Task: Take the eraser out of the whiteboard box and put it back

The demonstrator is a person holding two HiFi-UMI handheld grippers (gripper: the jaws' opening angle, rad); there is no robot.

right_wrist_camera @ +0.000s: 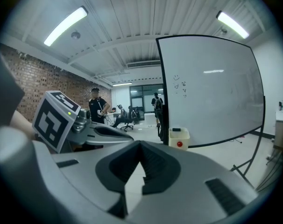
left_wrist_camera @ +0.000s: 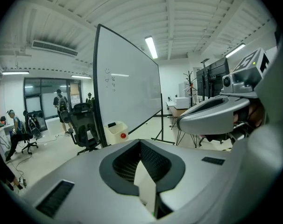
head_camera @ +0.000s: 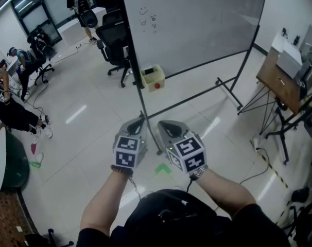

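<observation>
Clenched, empty: left tongs (head_camera: 140, 121), right tongs (head_camera: 164, 125), side by side; whiteboard box (head_camera: 152, 79) well apart ahead

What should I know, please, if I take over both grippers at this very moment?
Left gripper: shut, empty.
Right gripper: shut, empty.
Both are side by side, well short of the box.
The cream box stands at the foot of the whiteboard; a dark thing in its top is likely the eraser.
Done: nothing that shows.
Left: reach the box, take the eraser out, put it back.
</observation>
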